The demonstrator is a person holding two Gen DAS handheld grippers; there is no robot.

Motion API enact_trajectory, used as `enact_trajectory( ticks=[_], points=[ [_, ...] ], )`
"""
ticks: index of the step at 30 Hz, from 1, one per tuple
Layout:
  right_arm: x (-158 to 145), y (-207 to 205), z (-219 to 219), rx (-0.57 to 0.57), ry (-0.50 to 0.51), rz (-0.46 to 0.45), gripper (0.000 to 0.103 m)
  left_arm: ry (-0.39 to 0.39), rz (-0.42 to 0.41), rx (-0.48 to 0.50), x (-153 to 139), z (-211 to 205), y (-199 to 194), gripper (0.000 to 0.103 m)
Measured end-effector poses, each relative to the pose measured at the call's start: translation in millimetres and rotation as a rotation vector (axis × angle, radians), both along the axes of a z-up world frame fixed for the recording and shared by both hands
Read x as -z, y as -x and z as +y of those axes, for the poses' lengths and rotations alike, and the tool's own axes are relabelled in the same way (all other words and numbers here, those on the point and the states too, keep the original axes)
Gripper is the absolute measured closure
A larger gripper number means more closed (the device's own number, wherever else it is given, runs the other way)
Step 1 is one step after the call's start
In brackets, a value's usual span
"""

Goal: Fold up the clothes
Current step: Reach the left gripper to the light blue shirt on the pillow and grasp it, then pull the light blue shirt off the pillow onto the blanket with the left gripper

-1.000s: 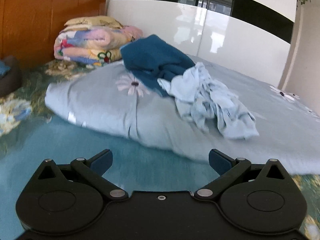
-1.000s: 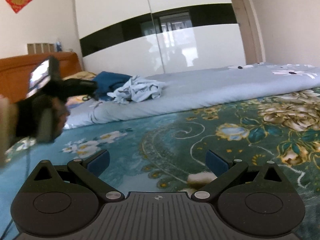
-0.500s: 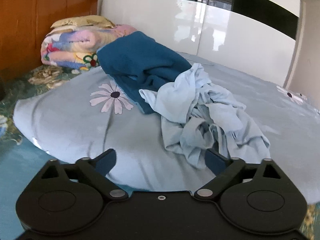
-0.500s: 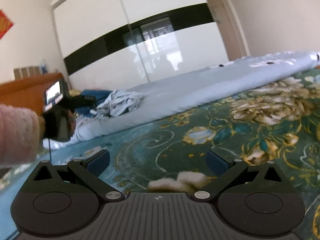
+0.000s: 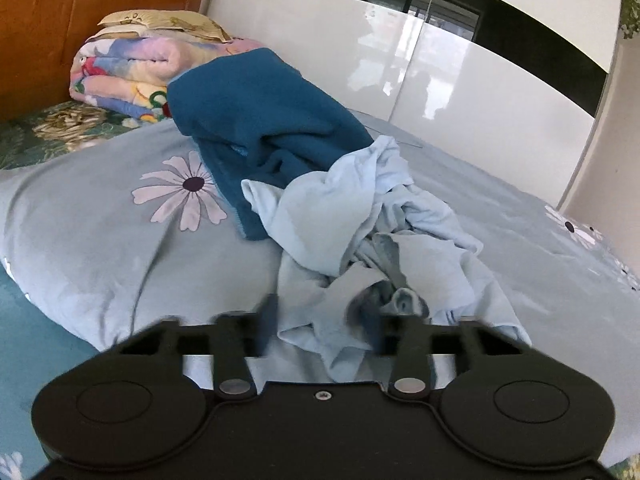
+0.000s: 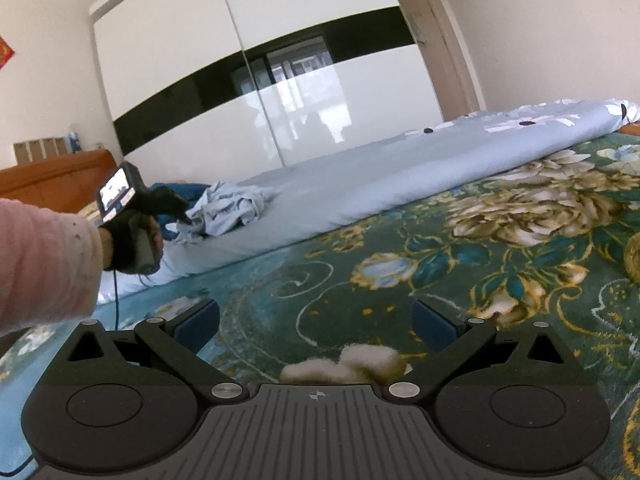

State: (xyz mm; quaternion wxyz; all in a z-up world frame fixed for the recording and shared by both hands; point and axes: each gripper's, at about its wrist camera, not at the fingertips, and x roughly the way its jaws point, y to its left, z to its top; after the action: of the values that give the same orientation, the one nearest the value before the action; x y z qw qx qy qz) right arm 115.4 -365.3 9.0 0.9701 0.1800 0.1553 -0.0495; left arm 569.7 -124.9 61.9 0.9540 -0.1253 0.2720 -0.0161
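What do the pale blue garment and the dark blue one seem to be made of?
Pale blue garment: probably thin woven cotton, matte, since it crumples into many sharp creases. Dark blue garment: likely fleece or thick knit, with a fuzzy surface and soft, rounded folds.

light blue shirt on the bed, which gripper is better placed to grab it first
Left. The left gripper is right at the crumpled light blue shirt, its fingers either side of a fold. The right gripper hangs open over the floral bedspread, well away from it.

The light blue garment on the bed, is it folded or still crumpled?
Crumpled. The light blue garment lies in a bunched, twisted heap on the grey-blue quilt, partly over the dark blue garment; no flat, squared layers show.
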Motion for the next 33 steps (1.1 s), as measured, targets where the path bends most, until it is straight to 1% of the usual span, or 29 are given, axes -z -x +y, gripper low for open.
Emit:
enact_trajectory(
  ticks=[7, 12, 14, 19, 22, 28, 33],
  points=[
    [0.5, -1.5, 2.7, -0.004, 0.008, 0.015, 0.001, -0.033, 0.000, -0.021, -2.4, -10.0, 14.0, 0.099],
    [-2.6, 0.9, 6.7, -0.015, 0.034, -0.003, 0.001, -0.131, 0.027, -0.028, -10.4, -8.7, 33.4, 0.102],
    [-3.9, 1.7, 7.9, -0.017, 0.041, -0.007, 0.001, -0.168, 0.054, -0.035, -13.1, -6.7, 42.3, 0.102],
    [-8.8, 4.4, 12.2, -0.032, 0.064, -0.020, 0.001, -0.218, 0.102, -0.021, -22.1, 0.7, 68.9, 0.102],
    [-11.5, 7.0, 12.5, -0.031, 0.069, -0.030, 0.001, -0.217, 0.115, -0.006, -27.2, 9.6, 89.6, 0.102],
    [-18.4, 14.1, 10.5, -0.017, 0.061, -0.060, 0.001, -0.172, 0.134, 0.000, -35.1, 34.2, 130.6, 0.102],
    [-26.4, 20.4, 13.2, -0.015, 0.065, -0.089, 0.001, -0.152, 0.159, 0.008, -44.0, 50.4, 175.0, 0.102]
  ],
)
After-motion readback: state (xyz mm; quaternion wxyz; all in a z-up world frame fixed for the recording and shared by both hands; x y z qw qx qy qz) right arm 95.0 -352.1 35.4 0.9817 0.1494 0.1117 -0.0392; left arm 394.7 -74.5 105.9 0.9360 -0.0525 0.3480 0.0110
